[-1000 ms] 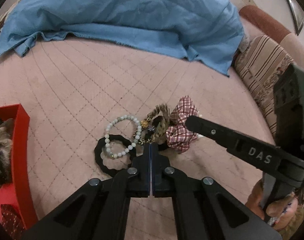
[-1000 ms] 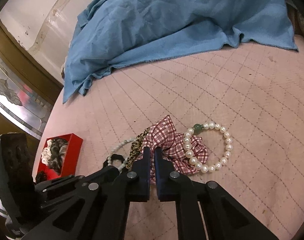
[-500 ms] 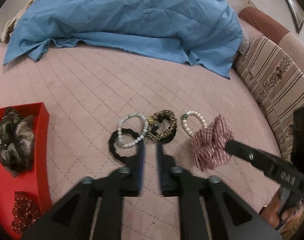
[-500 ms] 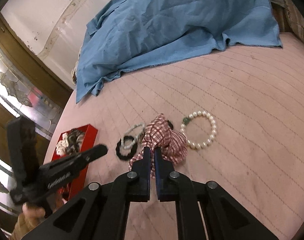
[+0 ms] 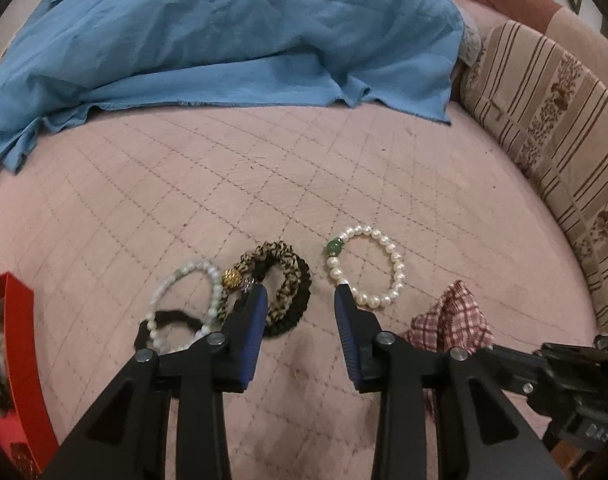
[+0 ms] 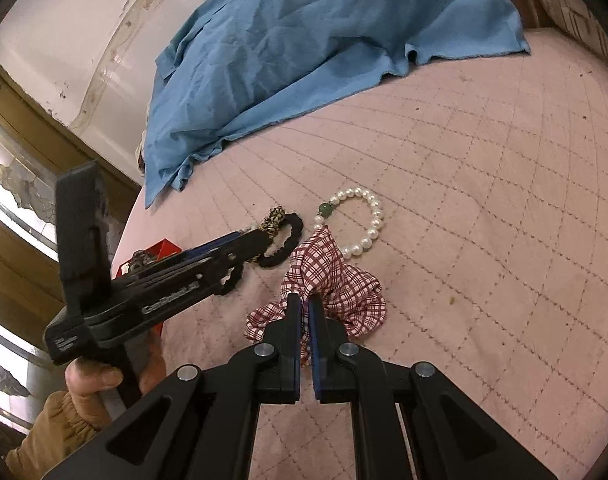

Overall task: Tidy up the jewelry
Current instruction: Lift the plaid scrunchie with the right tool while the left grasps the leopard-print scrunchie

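On the pink quilted bed lie a leopard-print scrunchie (image 5: 282,280), a pale bead bracelet (image 5: 184,276) over a black hair tie (image 5: 170,316), and a pearl bracelet with a green bead (image 5: 368,266). My left gripper (image 5: 300,296) is open and empty, its tips between the leopard scrunchie and the pearl bracelet. My right gripper (image 6: 304,304) is shut on a red plaid scrunchie (image 6: 336,292) and holds it just in front of the pearl bracelet (image 6: 360,220). The plaid scrunchie also shows in the left wrist view (image 5: 452,320).
A red box (image 5: 20,360) with scrunchies inside sits at the left edge. A blue cloth (image 5: 224,32) covers the far side of the bed. A striped cushion (image 5: 552,128) lines the right side. A wooden frame and wall (image 6: 32,128) stand beyond the bed's left edge.
My left gripper has opened and drawn back from the leopard scrunchie. My right gripper has pulled the plaid scrunchie off the pile, to the right, uncovering the pearl bracelet.
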Demonstrator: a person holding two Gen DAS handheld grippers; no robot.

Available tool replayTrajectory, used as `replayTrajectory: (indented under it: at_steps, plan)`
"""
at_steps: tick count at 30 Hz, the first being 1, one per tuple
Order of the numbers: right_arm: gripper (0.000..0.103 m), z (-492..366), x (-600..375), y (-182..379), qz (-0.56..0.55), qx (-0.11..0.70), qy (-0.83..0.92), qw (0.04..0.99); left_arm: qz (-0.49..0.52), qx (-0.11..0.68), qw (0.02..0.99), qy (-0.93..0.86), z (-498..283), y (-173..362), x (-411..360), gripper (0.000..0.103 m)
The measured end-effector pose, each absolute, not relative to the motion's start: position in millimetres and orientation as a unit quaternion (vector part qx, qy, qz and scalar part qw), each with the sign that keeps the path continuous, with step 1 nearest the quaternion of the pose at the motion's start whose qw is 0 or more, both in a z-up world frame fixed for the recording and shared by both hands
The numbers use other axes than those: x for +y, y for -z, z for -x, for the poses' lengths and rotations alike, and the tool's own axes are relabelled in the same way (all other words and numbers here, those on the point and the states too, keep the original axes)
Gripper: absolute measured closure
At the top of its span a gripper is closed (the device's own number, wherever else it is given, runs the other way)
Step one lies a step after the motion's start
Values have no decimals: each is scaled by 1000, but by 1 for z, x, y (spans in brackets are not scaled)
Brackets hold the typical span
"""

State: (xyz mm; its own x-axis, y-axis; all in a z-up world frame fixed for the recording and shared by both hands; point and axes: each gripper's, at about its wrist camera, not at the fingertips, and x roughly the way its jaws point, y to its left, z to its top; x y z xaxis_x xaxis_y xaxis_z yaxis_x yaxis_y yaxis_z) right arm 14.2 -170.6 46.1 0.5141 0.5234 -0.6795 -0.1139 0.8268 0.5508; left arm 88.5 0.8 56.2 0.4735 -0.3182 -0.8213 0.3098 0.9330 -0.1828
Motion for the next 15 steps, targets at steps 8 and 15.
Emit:
replayTrajectory:
  at_steps: [8, 15]
  plan:
    - [98, -16, -167, -39, -228, 460, -193, 836, 10, 493, 851, 179, -93, -47, 3, 103]
    - [98, -10, -166, -45, -222, 455, -192, 841, 46, 467, 864, 184, -78, -78, 28, 103]
